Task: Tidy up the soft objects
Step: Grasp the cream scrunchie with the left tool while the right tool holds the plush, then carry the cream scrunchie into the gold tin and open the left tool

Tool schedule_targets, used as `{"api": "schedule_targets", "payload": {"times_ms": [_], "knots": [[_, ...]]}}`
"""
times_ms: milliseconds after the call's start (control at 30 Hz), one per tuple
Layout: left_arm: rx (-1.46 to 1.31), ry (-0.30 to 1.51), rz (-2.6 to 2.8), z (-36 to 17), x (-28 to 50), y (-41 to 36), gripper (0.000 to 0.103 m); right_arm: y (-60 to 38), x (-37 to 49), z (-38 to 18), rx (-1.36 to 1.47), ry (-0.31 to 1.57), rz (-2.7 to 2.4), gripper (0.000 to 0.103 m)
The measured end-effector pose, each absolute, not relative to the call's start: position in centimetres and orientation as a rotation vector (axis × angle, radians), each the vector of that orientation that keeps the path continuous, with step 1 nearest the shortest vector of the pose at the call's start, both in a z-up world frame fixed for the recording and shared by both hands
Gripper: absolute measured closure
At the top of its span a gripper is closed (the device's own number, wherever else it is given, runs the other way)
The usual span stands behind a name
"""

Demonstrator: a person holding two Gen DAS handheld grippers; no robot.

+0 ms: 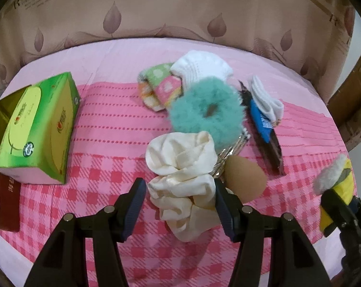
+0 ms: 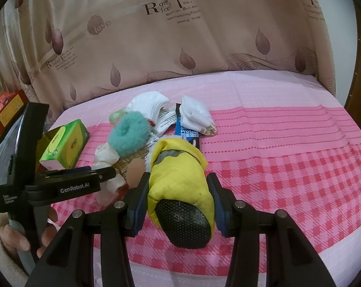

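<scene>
A pile of soft things lies on the pink checked cloth (image 1: 104, 191). My left gripper (image 1: 179, 193) has its jaws around a cream satin scrunchie (image 1: 180, 167), the fingers close to it on both sides. Behind it lie a teal fluffy scrunchie (image 1: 206, 110), a tan makeup sponge (image 1: 245, 179), spotted socks (image 1: 161, 88) and white socks (image 1: 202, 67). My right gripper (image 2: 178, 186) is shut on a yellow slipper (image 2: 180, 181) with a black dotted sole, held above the cloth. The slipper also shows at the right edge of the left wrist view (image 1: 340, 181).
A green tissue box (image 1: 39, 129) stands at the left, with a dark red box (image 1: 7, 205) beside it. A blue protein bar wrapper (image 1: 261, 122) and a folded white sock (image 1: 266, 98) lie right of the pile. A beige curtain (image 1: 180, 7) hangs behind the table.
</scene>
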State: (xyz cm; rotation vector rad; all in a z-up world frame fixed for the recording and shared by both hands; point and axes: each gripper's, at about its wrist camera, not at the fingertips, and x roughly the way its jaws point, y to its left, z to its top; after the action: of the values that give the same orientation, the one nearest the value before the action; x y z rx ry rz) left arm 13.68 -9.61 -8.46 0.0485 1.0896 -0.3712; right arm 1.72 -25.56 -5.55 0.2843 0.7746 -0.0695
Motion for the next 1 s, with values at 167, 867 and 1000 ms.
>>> {"api": "schedule_targets", "payload": {"times_ms": [167,867,1000], "knots": [[0.076,1.112,-0.38,-8.8,13.9,-9.8,0.045,-25.6,1.7,-5.5,0.284,0.773,-0.067,0.06],[0.126,1.033,-0.425,-5.1,11.6,-7.3,0.088,-25.9,1.9,-5.7,0.266,0.764,-0.079,0.06],[0.133,1.004,-0.399,-3.7,11.6,-5.8,0.088,-26.0,1.8,-5.8,0.263,0.764,-0.087,0.06]]}}
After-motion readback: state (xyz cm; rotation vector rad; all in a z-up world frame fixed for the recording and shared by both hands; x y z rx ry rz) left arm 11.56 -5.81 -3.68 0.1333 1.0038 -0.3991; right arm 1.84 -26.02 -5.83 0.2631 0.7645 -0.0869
